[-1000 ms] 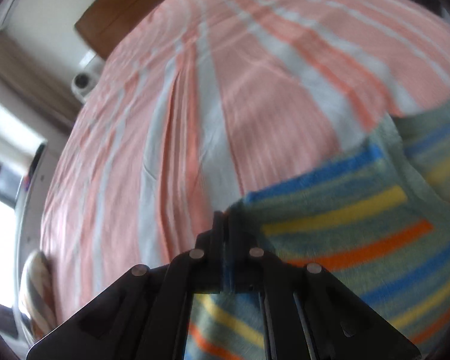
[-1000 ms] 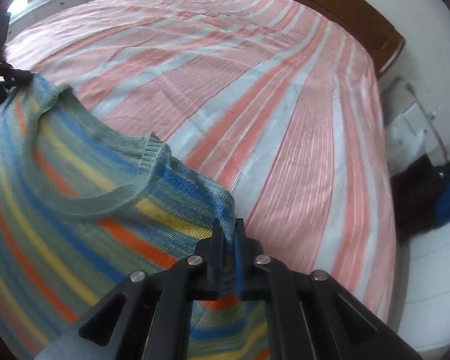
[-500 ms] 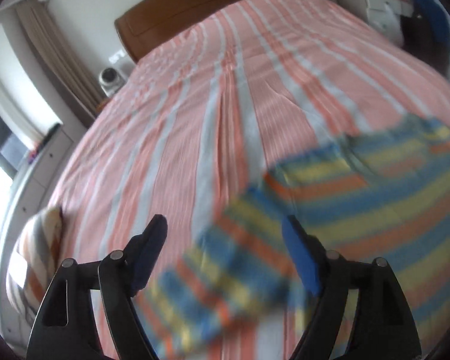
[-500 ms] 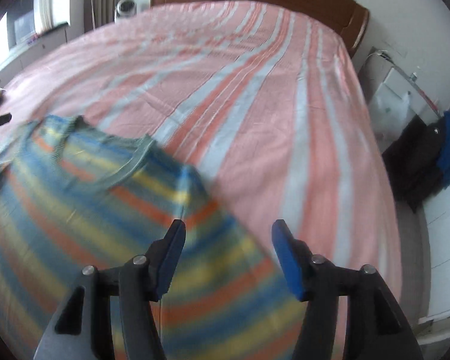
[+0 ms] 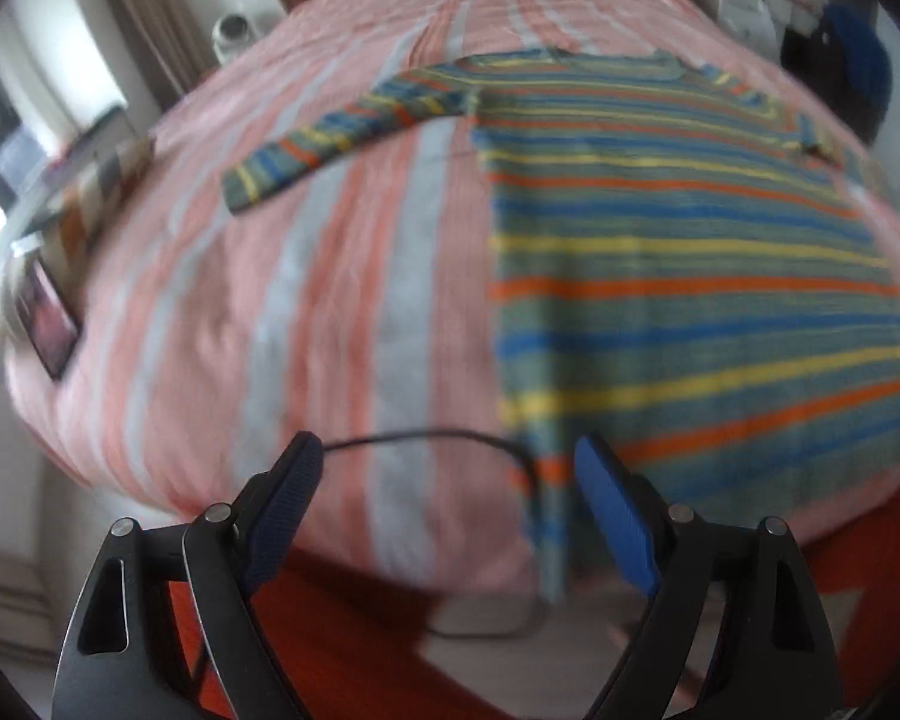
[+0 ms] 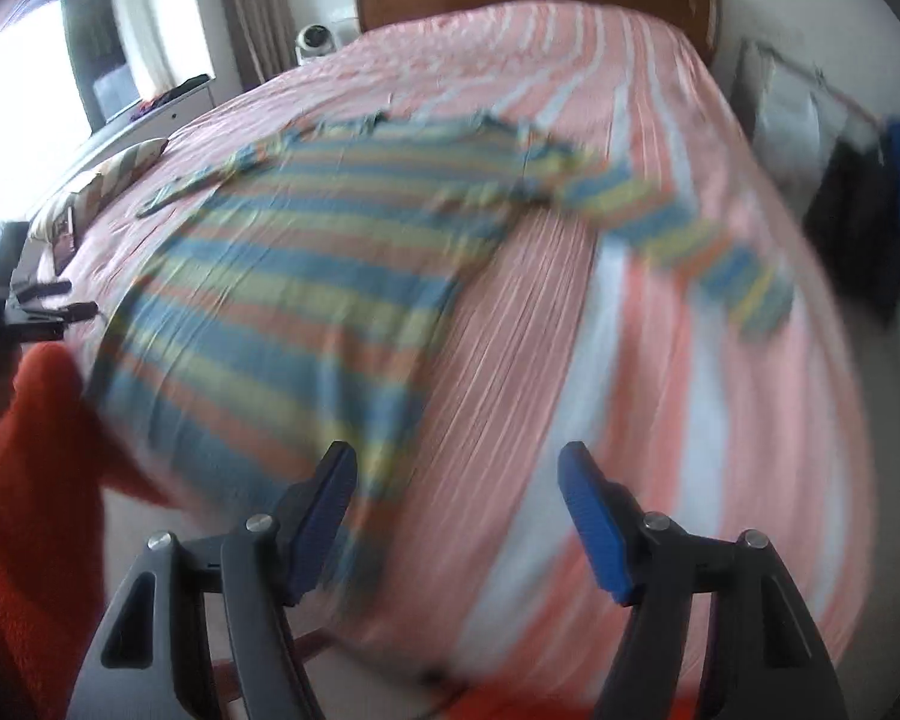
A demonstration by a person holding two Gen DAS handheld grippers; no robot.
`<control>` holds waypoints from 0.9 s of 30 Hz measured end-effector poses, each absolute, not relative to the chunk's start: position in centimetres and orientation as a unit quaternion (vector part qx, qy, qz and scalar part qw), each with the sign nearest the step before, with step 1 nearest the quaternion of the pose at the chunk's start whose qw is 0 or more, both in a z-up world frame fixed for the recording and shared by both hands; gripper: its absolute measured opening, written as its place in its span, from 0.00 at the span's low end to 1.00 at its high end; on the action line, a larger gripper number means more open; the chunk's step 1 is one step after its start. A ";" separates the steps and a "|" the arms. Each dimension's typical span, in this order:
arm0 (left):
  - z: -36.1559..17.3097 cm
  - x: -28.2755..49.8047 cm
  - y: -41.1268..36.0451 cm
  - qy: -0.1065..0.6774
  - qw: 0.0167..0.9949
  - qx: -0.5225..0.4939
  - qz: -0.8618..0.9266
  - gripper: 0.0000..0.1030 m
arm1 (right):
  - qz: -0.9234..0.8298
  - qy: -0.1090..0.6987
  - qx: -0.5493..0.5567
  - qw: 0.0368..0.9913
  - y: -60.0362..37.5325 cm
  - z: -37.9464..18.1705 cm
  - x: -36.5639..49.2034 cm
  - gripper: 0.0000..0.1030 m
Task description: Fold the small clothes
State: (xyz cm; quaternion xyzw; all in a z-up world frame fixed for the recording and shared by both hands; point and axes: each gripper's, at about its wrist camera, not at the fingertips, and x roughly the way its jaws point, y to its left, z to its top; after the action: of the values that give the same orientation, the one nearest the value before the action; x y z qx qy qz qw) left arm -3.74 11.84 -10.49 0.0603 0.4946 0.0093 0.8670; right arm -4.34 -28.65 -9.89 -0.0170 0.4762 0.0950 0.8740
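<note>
no legible writing — striped sweater (image 5: 678, 252) flat on bed (image 5: 330, 300)

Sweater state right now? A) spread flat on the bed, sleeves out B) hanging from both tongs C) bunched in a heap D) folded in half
A: the sweater lies spread across the bed with a sleeve stretched out to each side, and neither set of tongs has cloth between its pads.

Striped knit sweater (image 5: 690, 252), flat on the bed, sleeves outstretched, hem at the edge
</note>
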 end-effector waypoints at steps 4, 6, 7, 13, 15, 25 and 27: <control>-8.2 -2.7 10.7 0.463 0.885 0.050 0.001 0.85 | 0.064 0.467 0.060 0.880 -29.6 -11.7 -5.3 0.67; -6.9 -2.0 10.3 0.447 0.894 0.033 -0.002 0.88 | 0.052 0.448 0.115 0.885 -31.4 -11.6 -3.7 0.67; -6.5 -1.7 10.2 0.440 0.898 0.019 -0.005 0.90 | 0.044 0.442 0.137 0.885 -32.3 -11.4 -2.7 0.67; -7.2 -2.1 9.2 0.438 0.899 -0.024 -0.003 0.92 | 0.013 0.421 0.140 0.896 -32.5 -10.4 -0.7 0.67; -7.9 -2.9 9.2 0.442 0.897 -0.015 0.000 0.92 | 0.012 0.421 0.132 0.897 -31.6 -10.7 -1.2 0.67; -2.1 -6.3 10.9 0.408 0.910 -0.066 -0.018 0.92 | 0.009 0.418 0.149 0.896 -31.5 -11.8 -3.6 0.67; 0.1 -7.0 10.2 0.387 0.917 -0.084 -0.045 0.93 | 0.010 0.404 0.153 0.902 -31.6 -11.1 -3.7 0.67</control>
State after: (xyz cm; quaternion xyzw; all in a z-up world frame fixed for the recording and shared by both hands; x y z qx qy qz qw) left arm -6.96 10.20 0.07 -0.0845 0.3873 -0.0448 0.9170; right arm -3.67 -31.58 -11.09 0.1527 0.4041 0.0097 0.9018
